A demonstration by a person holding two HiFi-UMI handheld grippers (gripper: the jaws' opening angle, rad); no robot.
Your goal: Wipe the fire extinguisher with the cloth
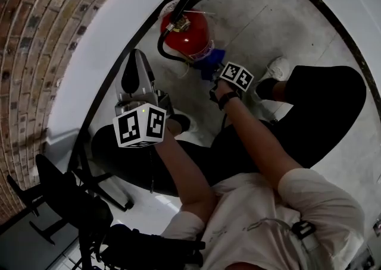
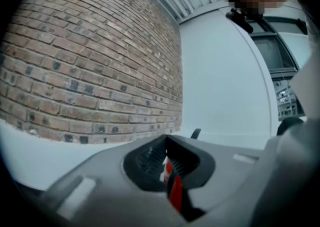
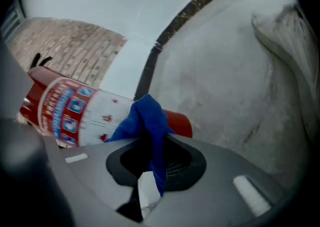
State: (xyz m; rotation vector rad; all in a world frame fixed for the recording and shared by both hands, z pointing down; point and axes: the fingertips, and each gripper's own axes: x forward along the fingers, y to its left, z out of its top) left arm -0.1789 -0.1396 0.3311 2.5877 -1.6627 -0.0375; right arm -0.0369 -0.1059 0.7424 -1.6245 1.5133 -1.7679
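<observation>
The red fire extinguisher (image 1: 189, 32) stands on the grey floor by the white wall, its black hose looping down its left side. In the right gripper view the fire extinguisher (image 3: 70, 111) shows its white label close ahead, tilted in the frame. My right gripper (image 1: 214, 74) is shut on the blue cloth (image 1: 209, 63), which lies against the cylinder's lower side. Blue cloth (image 3: 149, 121) bunches out of the right gripper (image 3: 152, 163). My left gripper (image 1: 136, 59) is held up and left of the extinguisher, apart from it, pointing at the walls. The left gripper (image 2: 167, 166) has its jaws together, nothing held.
A brick wall (image 1: 41, 43) and a white wall (image 1: 113, 31) meet at the left, with a black skirting strip (image 1: 351, 37) along the floor's edge. A black office chair (image 1: 68, 200) stands at lower left. The person's legs and a white shoe (image 1: 277, 69) lie beside the extinguisher.
</observation>
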